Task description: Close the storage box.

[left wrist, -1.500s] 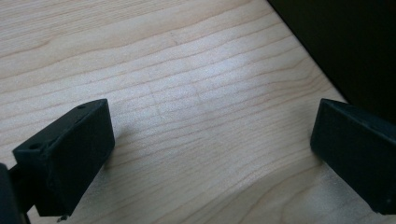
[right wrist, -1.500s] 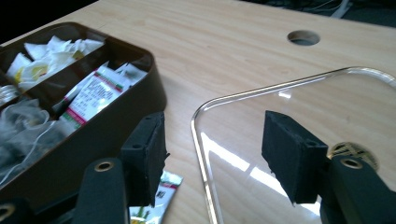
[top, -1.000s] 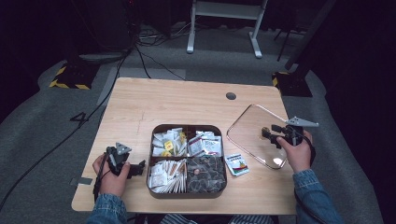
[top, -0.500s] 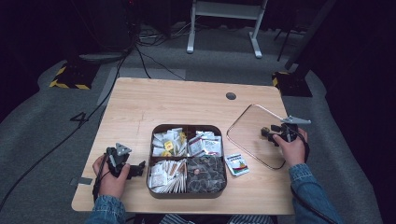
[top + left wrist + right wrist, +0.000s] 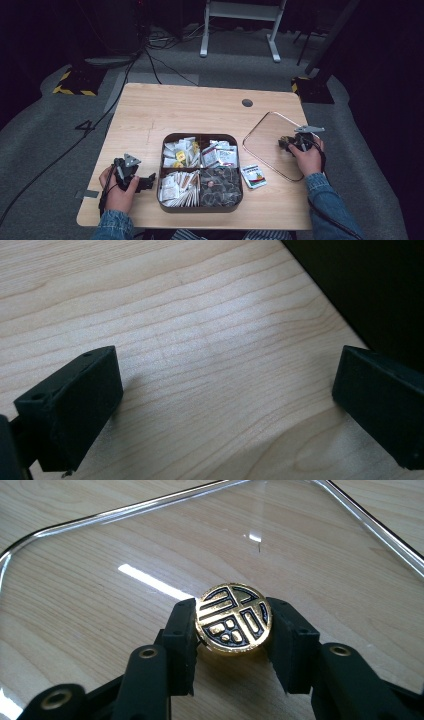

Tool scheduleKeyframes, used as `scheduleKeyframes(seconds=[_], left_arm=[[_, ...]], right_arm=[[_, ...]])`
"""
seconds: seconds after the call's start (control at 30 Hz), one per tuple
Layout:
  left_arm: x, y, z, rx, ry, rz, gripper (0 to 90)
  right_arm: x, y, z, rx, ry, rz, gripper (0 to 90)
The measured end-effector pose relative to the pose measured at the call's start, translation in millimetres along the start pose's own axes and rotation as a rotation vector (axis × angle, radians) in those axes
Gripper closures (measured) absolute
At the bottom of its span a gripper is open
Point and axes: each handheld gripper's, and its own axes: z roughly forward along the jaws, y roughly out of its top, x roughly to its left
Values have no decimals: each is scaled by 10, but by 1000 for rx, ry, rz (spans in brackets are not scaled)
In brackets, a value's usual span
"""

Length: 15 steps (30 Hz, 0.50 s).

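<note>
Jaws of the right gripper (image 5: 232,630) have just been closing and now sit against both sides of a round gold knob (image 5: 233,624) with a black geometric pattern on its face, gripping it. That knob belongs to a clear glass lid (image 5: 125,580) with a thin metal rim, which lies flat on the wooden worktop (image 5: 165,115); in the high view the lid (image 5: 267,142) is at the right of the worktop, just beside the tray, and the right gripper (image 5: 296,143) is over its right part, held by the person's right hand (image 5: 307,160).

A dark, rounded-square tray (image 5: 200,137) with four compartments stands near the front middle of the worktop, filled with small sachets and packets. One loose packet (image 5: 254,176) with a red and green print lies on the worktop between the tray and the lid.

At the front left, the left hand (image 5: 117,192) holds the left gripper (image 5: 145,182) low over the worktop, just beside the tray's left wall. In the left gripper view its jaws stand wide apart with bare wood between them.
</note>
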Motion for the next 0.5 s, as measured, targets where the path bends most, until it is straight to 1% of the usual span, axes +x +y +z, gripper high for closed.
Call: scheduleKeyframes(seconds=[0.1, 0.17, 0.27, 0.33, 0.5], left_arm=[[0, 0, 0, 0, 0, 0, 1], [1, 1, 0, 0, 0, 1, 1], [1, 2, 2, 0, -1, 1, 0], [1, 2, 2, 1, -2, 1, 0], [1, 2, 2, 1, -2, 1, 0]], right_arm=[[-20, -25, -6, -17, 14, 8, 586], [-17, -28, -14, -15, 9, 12, 587], [-4, -20, -26, -7, 2, -1, 587], [-2, -16, -34, -8, 3, -2, 588], [-2, 16, -100, -35, 11, 6, 588]])
